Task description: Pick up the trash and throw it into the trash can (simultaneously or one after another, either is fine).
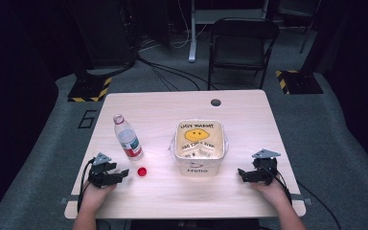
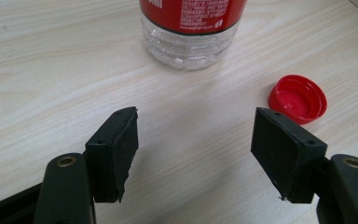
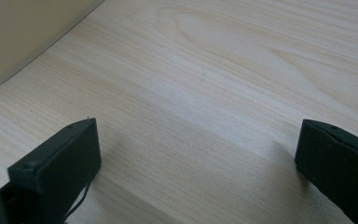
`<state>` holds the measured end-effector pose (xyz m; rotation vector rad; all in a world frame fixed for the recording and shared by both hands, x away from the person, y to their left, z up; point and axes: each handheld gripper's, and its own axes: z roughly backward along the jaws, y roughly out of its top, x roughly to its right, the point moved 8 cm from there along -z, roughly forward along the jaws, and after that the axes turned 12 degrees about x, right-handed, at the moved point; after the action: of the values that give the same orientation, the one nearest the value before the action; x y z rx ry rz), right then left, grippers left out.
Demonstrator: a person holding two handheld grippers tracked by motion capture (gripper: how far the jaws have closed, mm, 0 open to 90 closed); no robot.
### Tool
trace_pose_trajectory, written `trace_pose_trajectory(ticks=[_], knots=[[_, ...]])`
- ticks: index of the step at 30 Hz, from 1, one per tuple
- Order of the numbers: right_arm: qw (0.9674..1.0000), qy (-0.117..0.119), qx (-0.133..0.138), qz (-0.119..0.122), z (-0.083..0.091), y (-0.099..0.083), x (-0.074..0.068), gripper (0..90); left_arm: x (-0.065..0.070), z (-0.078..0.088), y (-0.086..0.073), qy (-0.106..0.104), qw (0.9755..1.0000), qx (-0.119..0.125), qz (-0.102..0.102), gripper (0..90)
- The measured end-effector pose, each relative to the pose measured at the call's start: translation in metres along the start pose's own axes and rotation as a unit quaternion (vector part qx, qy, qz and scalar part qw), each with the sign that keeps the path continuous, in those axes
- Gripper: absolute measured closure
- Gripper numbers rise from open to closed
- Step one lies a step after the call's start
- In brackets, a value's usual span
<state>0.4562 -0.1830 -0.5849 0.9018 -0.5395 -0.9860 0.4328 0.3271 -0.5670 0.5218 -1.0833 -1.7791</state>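
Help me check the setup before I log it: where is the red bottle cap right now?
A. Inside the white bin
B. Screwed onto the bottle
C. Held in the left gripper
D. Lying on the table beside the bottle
D: the red cap lies open side up on the table, apart from the uncapped bottle, and the left gripper is open with nothing between its pads.

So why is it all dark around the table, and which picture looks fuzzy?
High view: light falls on the table, the room behind stays dark. Left gripper view: the bottle and red cap look sharp. Right gripper view: the near claw pads are soft and cast shadows on the wood.
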Motion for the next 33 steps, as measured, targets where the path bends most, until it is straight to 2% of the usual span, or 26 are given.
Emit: trace_pose_trajectory(ticks=[1, 2, 3, 5, 7, 8, 11, 15, 17, 23, 26, 27, 29, 33], knots=[[1.0, -0.002, 0.002, -0.003, -0.001, 0.0, -0.001, 0.0, 0.0, 0.0, 0.0, 0.0, 1.0, 0.0, 0.0, 32.7], [1.0, -0.001, 0.0, 0.0, -0.001, 0.0, 0.0, 0.0, -0.001, 0.002, 0.0, 0.001, 0.9999, 0.004, 0.016, 33.1], [1.0, -0.002, 0.0, 0.0, -0.001, 0.0, 0.0, 0.0, -0.002, 0.003, 0.001, 0.001, 0.9997, 0.008, 0.023, 33.6], [1.0, -0.002, 0.0, 0.0, -0.001, 0.0, 0.0, 0.0, -0.003, 0.006, 0.003, -0.001, 0.9996, 0.009, 0.028, 34.3], [1.0, -0.006, 0.003, -0.004, -0.001, 0.0, -0.001, 0.0, -0.003, 0.008, 0.004, -0.001, 0.9996, 0.01, 0.027, 34.6], [1.0, -0.002, 0.0, 0.002, 0.0, 0.0, -0.001, 0.0, -0.003, 0.01, 0.005, -0.001, 0.9997, 0.006, 0.025, 34.6], [1.0, 0.0, 0.0, 0.0, 0.001, -0.001, -0.002, 0.0, -0.002, 0.012, 0.006, -0.001, 0.9997, 0.004, 0.023, 34.6], [1.0, 0.002, 0.001, 0.003, 0.001, -0.001, -0.002, 0.0, 0.0, 0.018, 0.011, -0.01, 0.9998, -0.002, 0.018, 34.5], [1.0, 0.003, 0.001, 0.004, 0.001, 0.0, -0.001, 0.0, 0.001, 0.018, 0.012, -0.009, 0.9998, 0.002, 0.019, 33.6], [1.0, 0.004, 0.001, 0.006, 0.0, 0.0, -0.001, 0.0, 0.002, 0.024, 0.027, -0.007, 0.9998, 0.015, 0.013, 32.5], [1.0, 0.007, -0.002, 0.001, 0.0, 0.0, -0.002, 0.0, 0.003, 0.027, 0.043, -0.008, 0.9996, 0.027, 0.006, 32.3], [1.0, 0.009, 0.0, 0.005, -0.001, 0.001, -0.002, 0.0, 0.003, 0.027, 0.043, -0.008, 0.9996, 0.027, 0.006, 32.3], [1.0, 0.008, 0.0, 0.006, -0.001, 0.001, -0.001, 0.0, 0.005, 0.027, 0.055, -0.01, 0.9993, 0.036, 0.002, 32.0], [1.0, 0.008, 0.0, 0.005, -0.001, 0.001, -0.002, 0.0, 0.008, 0.027, 0.066, -0.014, 0.9988, 0.046, 0.0, 30.6]])
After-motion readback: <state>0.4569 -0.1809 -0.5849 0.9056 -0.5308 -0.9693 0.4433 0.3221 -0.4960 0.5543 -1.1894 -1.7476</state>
